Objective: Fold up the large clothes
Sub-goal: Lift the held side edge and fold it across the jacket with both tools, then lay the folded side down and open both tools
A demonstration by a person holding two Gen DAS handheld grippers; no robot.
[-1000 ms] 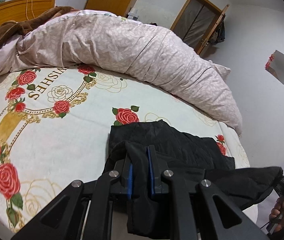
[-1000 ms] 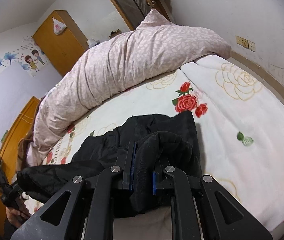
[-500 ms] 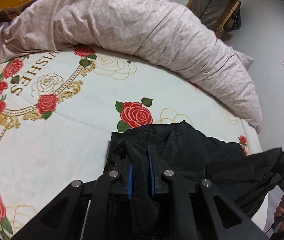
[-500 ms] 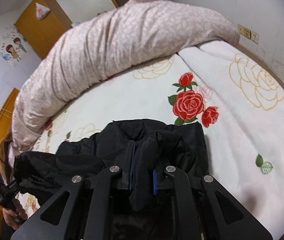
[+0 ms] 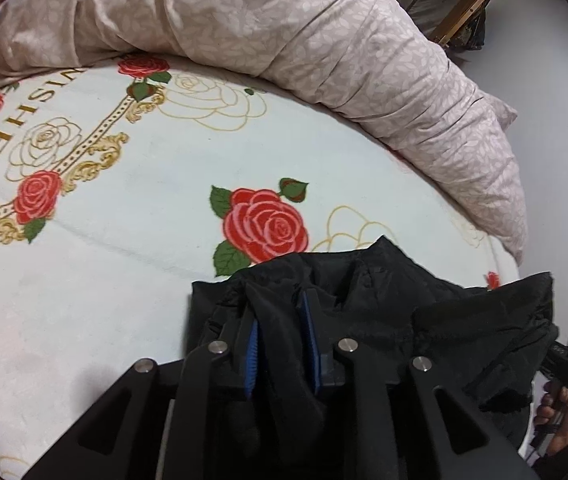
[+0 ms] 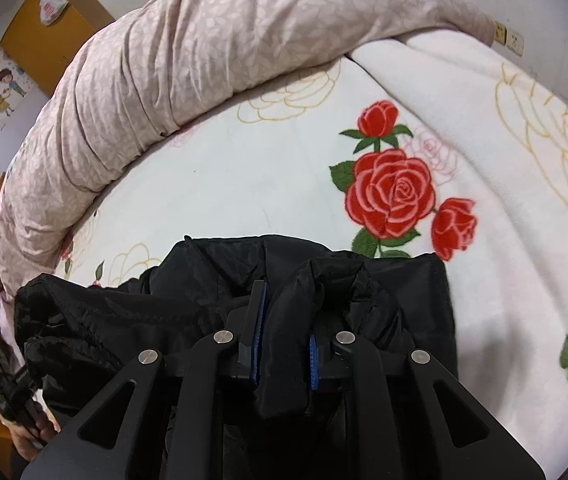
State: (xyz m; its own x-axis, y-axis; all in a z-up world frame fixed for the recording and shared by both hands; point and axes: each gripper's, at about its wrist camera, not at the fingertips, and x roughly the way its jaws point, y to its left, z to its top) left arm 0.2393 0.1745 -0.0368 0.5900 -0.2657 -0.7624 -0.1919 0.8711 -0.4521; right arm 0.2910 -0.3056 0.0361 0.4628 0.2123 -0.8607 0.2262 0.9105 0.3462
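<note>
The black garment (image 5: 384,304) lies bunched on the bed, on a white blanket (image 5: 124,272) printed with red roses, at the near edge of the bed. Its far hem rests just short of a large red rose (image 5: 266,230).

Left hand-held gripper (image 5: 282,340): a fold of the black fabric stands between the blue pads (image 5: 251,354). The jaws are opening, and the fold fills the gap between them.

Right hand-held gripper (image 6: 284,340): a thick roll of the same garment (image 6: 384,292) sits between its pads (image 6: 260,332). These jaws are opening too, with the cloth touching both sides.

A long pinkish quilt (image 5: 284,28) with a leaf pattern lies rolled along the far side of the bed, well apart from the garment.

In the left wrist view, the person's hand (image 5: 560,412) shows at the lower right edge, holding the other gripper's handle.
</note>
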